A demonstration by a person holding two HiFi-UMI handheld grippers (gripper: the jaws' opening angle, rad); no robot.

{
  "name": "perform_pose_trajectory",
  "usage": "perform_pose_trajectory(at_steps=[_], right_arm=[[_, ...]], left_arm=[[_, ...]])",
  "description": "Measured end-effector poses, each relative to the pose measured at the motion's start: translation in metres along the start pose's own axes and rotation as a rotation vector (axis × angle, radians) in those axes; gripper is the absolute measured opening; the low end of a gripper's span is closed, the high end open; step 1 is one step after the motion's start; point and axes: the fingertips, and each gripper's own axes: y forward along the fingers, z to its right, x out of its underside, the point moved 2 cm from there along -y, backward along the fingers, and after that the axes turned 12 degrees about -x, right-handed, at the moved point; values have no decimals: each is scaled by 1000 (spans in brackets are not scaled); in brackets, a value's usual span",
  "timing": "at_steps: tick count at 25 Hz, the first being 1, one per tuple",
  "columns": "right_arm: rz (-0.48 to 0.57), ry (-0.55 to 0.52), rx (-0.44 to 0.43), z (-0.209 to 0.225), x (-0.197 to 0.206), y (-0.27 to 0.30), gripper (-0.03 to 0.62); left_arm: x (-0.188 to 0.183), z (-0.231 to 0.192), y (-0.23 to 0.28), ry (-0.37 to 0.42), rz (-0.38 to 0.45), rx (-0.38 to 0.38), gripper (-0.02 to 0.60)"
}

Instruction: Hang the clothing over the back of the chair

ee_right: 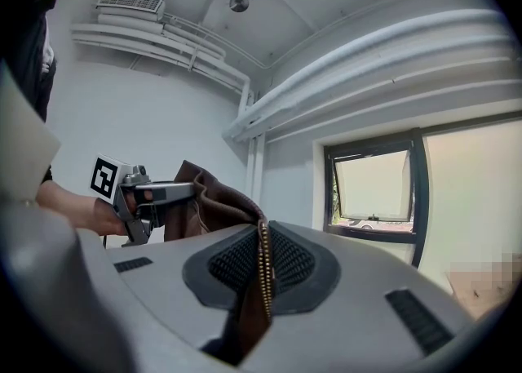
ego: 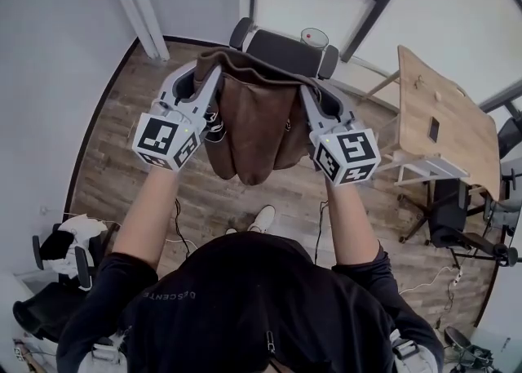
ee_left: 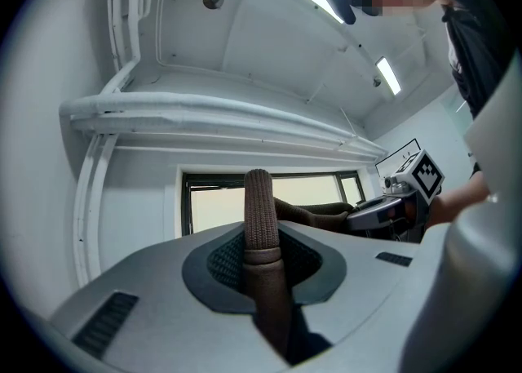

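The left gripper [ego: 202, 77] is clenched on the brown jacket [ego: 254, 122], its jaws pinching a ribbed band [ee_left: 258, 208] that stands up between them. The right gripper [ego: 313, 100] is clamped on the zipper edge [ee_right: 263, 269] of the same jacket. The cloth runs from one gripper to the other, and the rest hangs below them, clear of the floor. The chair [ego: 285, 51] stands ahead of both grippers, beyond their tips and lower. The jacket does not touch it yet.

The step in hand looks like carrying the jacket to the chair back. To do it well, hold both grippers level with each other and far enough apart to stretch the top edge, so the cloth spreads instead of bunching. The hanging part should pass above the top of the chair back and come down centred between the armrests [ego: 239, 33], with about half on each side, before either grip opens. Releasing one side first would likely let it slide off.
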Motion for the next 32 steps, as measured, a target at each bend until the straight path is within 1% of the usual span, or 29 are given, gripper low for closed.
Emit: perform_pose_trajectory(at_steps=[6, 12, 15, 18, 22, 32], right_arm=[[13, 5, -17, 41, -3, 18, 46], [38, -8, -38, 70, -20, 36, 46], [36, -35, -40, 83, -30, 50, 46], [30, -54, -29, 97, -33, 70, 46], [15, -58, -2, 118, -32, 93, 46], [-43, -12, 100, 173, -13, 151, 48]], left_arm=[[2, -2, 43, 18, 2, -12, 71], [-10, -12, 74, 32, 31, -25, 70], [-13, -23, 95, 39, 52, -14, 71], [-9, -40, 120, 37, 60, -2, 71], [3, -59, 155, 14, 61, 33, 71], [46, -97, 242, -29, 11, 175, 71]])
